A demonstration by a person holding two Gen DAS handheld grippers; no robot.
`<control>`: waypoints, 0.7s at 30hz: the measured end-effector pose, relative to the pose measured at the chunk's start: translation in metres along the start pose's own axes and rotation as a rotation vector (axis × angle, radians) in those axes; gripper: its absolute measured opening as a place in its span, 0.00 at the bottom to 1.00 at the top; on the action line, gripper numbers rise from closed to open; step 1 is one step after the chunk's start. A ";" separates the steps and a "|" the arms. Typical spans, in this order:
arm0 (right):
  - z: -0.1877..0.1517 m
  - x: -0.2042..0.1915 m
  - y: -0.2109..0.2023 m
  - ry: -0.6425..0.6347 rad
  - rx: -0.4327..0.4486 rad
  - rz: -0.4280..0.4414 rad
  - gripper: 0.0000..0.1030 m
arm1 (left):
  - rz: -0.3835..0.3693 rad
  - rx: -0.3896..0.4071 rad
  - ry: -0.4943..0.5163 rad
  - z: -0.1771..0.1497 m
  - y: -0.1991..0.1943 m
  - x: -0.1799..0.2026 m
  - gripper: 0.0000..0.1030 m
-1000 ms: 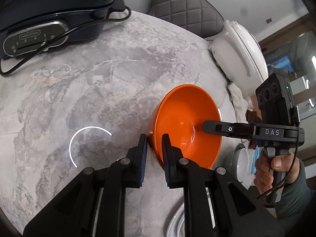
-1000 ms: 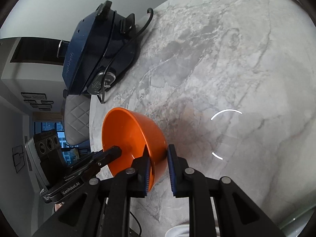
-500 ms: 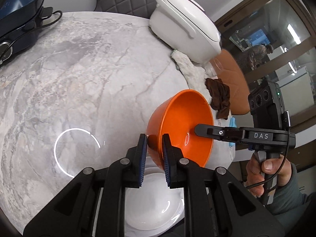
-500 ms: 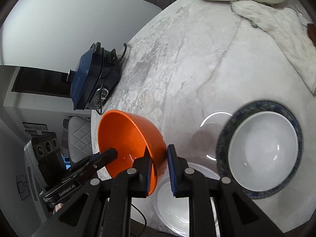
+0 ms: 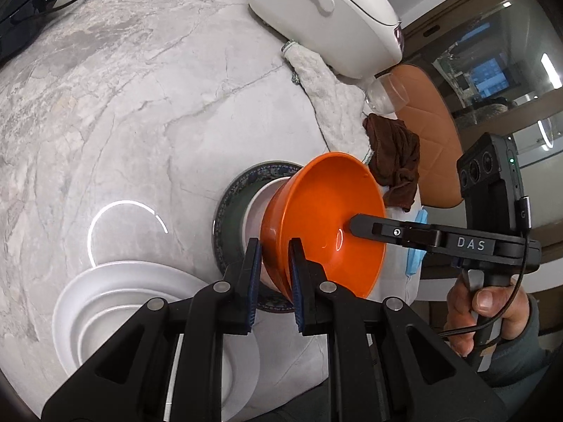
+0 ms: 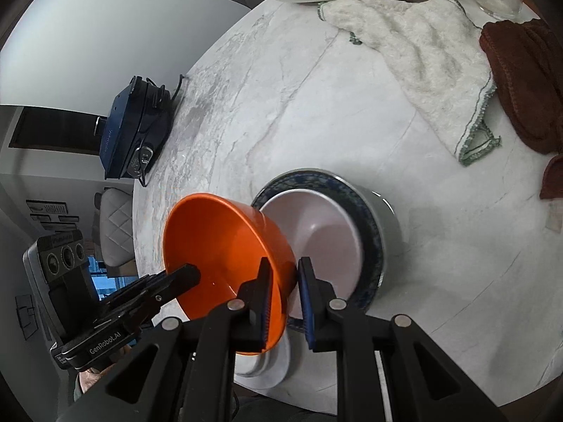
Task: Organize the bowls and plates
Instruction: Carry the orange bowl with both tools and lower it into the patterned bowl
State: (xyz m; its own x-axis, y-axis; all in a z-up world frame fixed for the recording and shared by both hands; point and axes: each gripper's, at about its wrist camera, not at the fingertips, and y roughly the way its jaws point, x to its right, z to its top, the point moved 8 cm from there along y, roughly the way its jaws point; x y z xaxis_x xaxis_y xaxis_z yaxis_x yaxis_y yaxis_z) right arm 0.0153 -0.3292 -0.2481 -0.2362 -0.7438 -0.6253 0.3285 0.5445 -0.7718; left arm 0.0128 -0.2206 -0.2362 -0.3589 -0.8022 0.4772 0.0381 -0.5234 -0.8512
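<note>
An orange bowl (image 5: 327, 218) is held in the air between both grippers, tilted. My left gripper (image 5: 275, 274) is shut on its near rim. My right gripper (image 6: 284, 299) is shut on the opposite rim, and it also shows in the left wrist view (image 5: 355, 227). The orange bowl (image 6: 225, 246) hangs just over a white bowl with a blue patterned rim (image 6: 334, 232), which sits on the marble table (image 6: 316, 105). That bowl also shows in the left wrist view (image 5: 242, 207). A white plate (image 5: 116, 302) lies at the table's near edge.
A white cloth (image 6: 429, 56) and a brown cloth (image 6: 524, 84) lie beyond the patterned bowl. A white cooker (image 5: 323, 10) stands at the back. A dark blue appliance (image 6: 137, 126) with a cord stands at the far left. A glass (image 5: 385, 93) sits by the cloths.
Both grippers have carried the orange bowl rightward across the table, from near the blue appliance to over the blue-rimmed bowl. The white plate and cloths have come into view.
</note>
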 end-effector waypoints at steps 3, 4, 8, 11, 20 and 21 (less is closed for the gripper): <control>0.006 0.011 -0.003 -0.038 -0.029 -0.013 0.18 | 0.019 -0.017 -0.038 -0.004 0.021 0.003 0.13; 0.007 0.014 -0.003 -0.053 -0.042 -0.024 0.18 | 0.024 -0.026 -0.047 -0.005 0.027 0.003 0.13; 0.008 0.024 0.003 -0.091 -0.068 -0.057 0.18 | 0.044 -0.049 -0.068 -0.010 0.045 -0.001 0.13; 0.007 0.030 0.007 -0.104 -0.075 -0.066 0.18 | 0.057 -0.050 -0.073 -0.007 0.052 -0.005 0.13; 0.005 0.023 0.014 -0.197 -0.057 -0.176 0.17 | 0.069 -0.053 -0.056 -0.005 0.055 -0.010 0.14; 0.005 0.023 0.014 -0.208 -0.053 -0.194 0.17 | 0.067 -0.052 -0.056 -0.005 0.054 -0.010 0.15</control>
State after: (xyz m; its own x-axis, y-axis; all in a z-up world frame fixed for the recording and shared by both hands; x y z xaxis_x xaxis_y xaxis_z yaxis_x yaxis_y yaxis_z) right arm 0.0189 -0.3405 -0.2731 -0.0958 -0.8966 -0.4324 0.2456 0.3997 -0.8831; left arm 0.0139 -0.2390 -0.2884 -0.3044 -0.8506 0.4287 0.0118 -0.4534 -0.8912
